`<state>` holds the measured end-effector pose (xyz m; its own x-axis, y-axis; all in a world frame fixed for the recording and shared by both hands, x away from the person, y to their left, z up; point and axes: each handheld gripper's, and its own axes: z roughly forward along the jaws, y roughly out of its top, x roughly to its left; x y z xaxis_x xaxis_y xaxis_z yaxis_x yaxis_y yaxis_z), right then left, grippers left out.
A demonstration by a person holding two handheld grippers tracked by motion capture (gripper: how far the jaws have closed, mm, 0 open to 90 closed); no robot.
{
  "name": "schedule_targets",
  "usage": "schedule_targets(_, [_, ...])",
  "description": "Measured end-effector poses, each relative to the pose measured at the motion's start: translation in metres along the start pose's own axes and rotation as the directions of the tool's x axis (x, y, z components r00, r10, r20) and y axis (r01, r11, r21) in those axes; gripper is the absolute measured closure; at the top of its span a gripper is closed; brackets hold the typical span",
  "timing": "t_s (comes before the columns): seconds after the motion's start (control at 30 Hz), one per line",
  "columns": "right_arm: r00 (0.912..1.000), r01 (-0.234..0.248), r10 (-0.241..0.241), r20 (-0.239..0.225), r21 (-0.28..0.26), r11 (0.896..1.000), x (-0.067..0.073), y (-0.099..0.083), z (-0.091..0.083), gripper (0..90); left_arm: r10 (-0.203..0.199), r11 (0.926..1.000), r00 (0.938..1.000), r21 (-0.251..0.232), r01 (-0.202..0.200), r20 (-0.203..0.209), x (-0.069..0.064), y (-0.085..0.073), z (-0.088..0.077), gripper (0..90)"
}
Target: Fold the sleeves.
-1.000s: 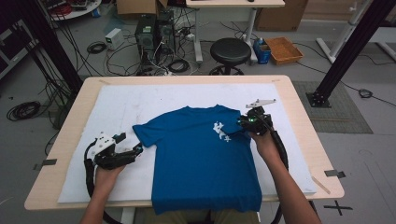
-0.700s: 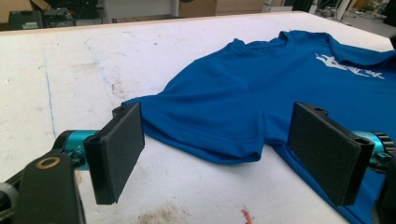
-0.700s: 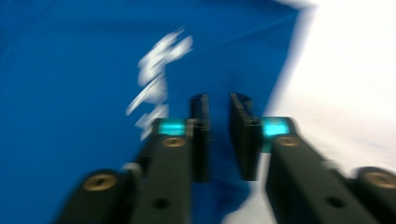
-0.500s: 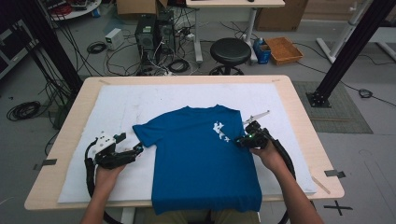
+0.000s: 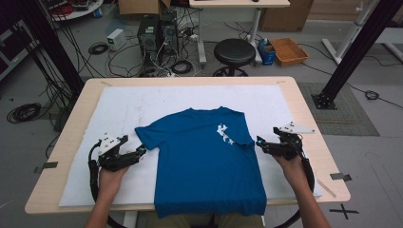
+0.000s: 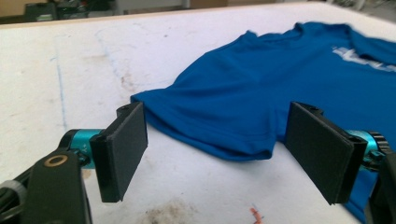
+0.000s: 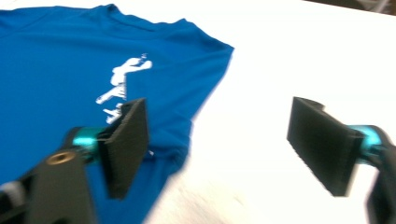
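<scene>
A blue T-shirt point(image 5: 204, 161) with a white print point(image 5: 224, 134) lies flat on the white sheet, collar away from the person. My left gripper point(image 5: 141, 151) rests at the tip of the shirt's left sleeve. In the left gripper view that gripper point(image 6: 217, 114) is open, and the sleeve hem point(image 6: 205, 140) lies just beyond its jaws. My right gripper point(image 5: 259, 142) sits just outside the right sleeve, apart from it. In the right gripper view its jaws point(image 7: 219, 107) have just been opening and stand wide with nothing between them; the shirt point(image 7: 56, 65) lies under and beyond the left jaw.
The white sheet point(image 5: 142, 104) covers most of the wooden table point(image 5: 311, 123). Behind the table on the floor stand a black stool point(image 5: 234, 50), a computer case point(image 5: 154, 33), cables and a brown tray point(image 5: 289, 50). Black frame posts point(image 5: 351, 52) rise at both sides.
The right gripper left the shirt's right shoulder, moved outward and toward the person past the sleeve, and opened its jaws. The left gripper stayed where it was.
</scene>
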<state>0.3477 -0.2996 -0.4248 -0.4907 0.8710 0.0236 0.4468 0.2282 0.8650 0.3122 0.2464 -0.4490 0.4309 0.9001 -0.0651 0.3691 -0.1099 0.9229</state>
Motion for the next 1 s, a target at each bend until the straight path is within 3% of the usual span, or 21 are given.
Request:
schedule_targets(0.07, [0.9998,0.017,-0.017,-0.006,0.001,1.000,-0.001,-0.001,-0.001,19.8,-0.020,0.9985,0.9995,0.050,0.021,-0.025,0.001,0.002,0.004,23.8])
schedule_targets(0.1, [0.9997,0.023,-0.023,0.001,-0.002,1.000,-0.001,0.000,-0.002,19.8,-0.046,0.9948,0.9949,0.087,0.054,-0.090,0.004,0.007,0.009,24.8])
schedule_targets(0.17, [0.9996,0.027,-0.027,0.001,-0.020,0.999,-0.001,0.001,-0.004,19.8,-0.066,0.9900,0.9876,0.114,0.083,-0.142,0.006,0.015,0.016,25.3])
schedule_targets(0.23, [0.9995,0.031,-0.031,0.000,-0.030,0.999,-0.002,0.001,-0.005,19.8,-0.081,0.9864,0.9853,0.130,0.101,-0.150,0.007,0.021,0.021,27.7])
schedule_targets(0.27, [0.9996,0.026,-0.026,-0.006,-0.026,0.999,-0.002,0.001,-0.004,19.8,-0.098,0.9761,0.9822,0.177,0.126,-0.160,0.009,0.033,0.034,28.9])
schedule_targets(0.3, [0.9996,0.026,-0.026,-0.006,-0.026,0.999,-0.002,0.001,-0.004,19.8,-0.098,0.9761,0.9822,0.177,0.126,-0.160,0.009,0.033,0.034,32.5])
schedule_targets(0.33, [0.9996,0.028,-0.028,-0.007,-0.020,0.999,-0.004,0.001,-0.003,19.8,-0.107,0.9586,0.9759,0.241,0.152,-0.190,0.011,0.040,0.049,34.9])
schedule_targets(0.4, [0.9996,0.021,-0.021,-0.016,-0.020,1.000,-0.005,0.000,-0.003,19.8,-0.135,0.9407,0.9692,0.281,0.191,-0.206,0.011,0.042,0.062,36.2])
schedule_targets(0.47, [0.9994,0.026,-0.026,-0.021,-0.023,0.999,-0.006,0.000,-0.003,19.9,-0.128,0.9290,0.9663,0.314,0.196,-0.223,0.008,0.040,0.072,37.8])
schedule_targets(0.5, [0.9995,0.024,-0.025,-0.021,-0.022,0.999,-0.006,0.000,-0.003,19.9,-0.108,0.9248,0.9688,0.335,0.180,-0.223,0.006,0.038,0.076,39.7])
schedule_targets(0.53, [0.9995,0.021,-0.021,-0.023,-0.021,1.000,-0.006,-0.001,-0.004,19.9,-0.062,0.9313,0.9672,0.334,0.145,-0.246,0.002,0.037,0.078,41.6])
schedule_targets(0.57, [0.9994,0.022,-0.022,-0.026,-0.023,0.999,-0.006,-0.001,-0.004,19.9,-0.047,0.9374,0.9659,0.323,0.131,-0.254,-0.002,0.035,0.078,44.5])
schedule_targets(0.6, [0.9995,0.022,-0.022,-0.023,-0.025,0.999,-0.007,-0.001,-0.004,19.9,-0.043,0.9426,0.9708,0.313,0.117,-0.236,-0.004,0.035,0.077,49.7])
schedule_targets(0.63, [0.9996,0.013,-0.014,-0.024,-0.024,1.000,-0.007,-0.001,-0.005,19.9,-0.032,0.9457,0.9779,0.310,0.096,-0.207,-0.005,0.034,0.076,63.2])
schedule_targets(0.67, [0.9996,0.016,-0.017,-0.023,-0.028,0.999,-0.008,-0.001,-0.005,19.9,-0.008,0.9484,0.9808,0.309,0.070,-0.195,-0.009,0.034,0.077,82.0])
schedule_targets(0.7, [0.9995,0.019,-0.020,-0.026,-0.029,0.999,-0.009,-0.001,-0.006,19.9,0.027,0.9467,0.9792,0.320,0.039,-0.201,-0.012,0.035,0.077,84.9])
schedule_targets(0.8, [0.9995,0.011,-0.012,-0.029,-0.029,1.000,-0.009,-0.003,-0.007,19.9,0.022,0.9504,0.9817,0.309,0.038,-0.189,-0.015,0.036,0.077,86.7])
schedule_targets(0.83, [0.9995,0.011,-0.012,-0.029,-0.029,1.000,-0.009,-0.003,-0.007,19.9,0.017,0.9587,0.9841,0.282,0.034,-0.177,-0.016,0.038,0.076,86.7])
schedule_targets(0.87, [0.9996,0.006,-0.007,-0.028,-0.031,1.000,-0.010,-0.003,-0.007,19.9,0.024,0.9745,0.9895,0.224,0.009,-0.143,-0.022,0.045,0.071,86.7])
schedule_targets(0.93, [0.9995,0.007,-0.008,-0.031,-0.034,0.999,-0.010,-0.003,-0.007,19.9,0.034,0.9840,0.9971,0.177,-0.022,-0.068,-0.029,0.052,0.070,86.6])
schedule_targets(1.0, [0.9995,0.007,-0.008,-0.031,-0.031,1.000,-0.009,-0.003,-0.006,19.9,0.047,0.9880,0.9989,0.147,-0.047,0.004,-0.039,0.057,0.070,86.5])
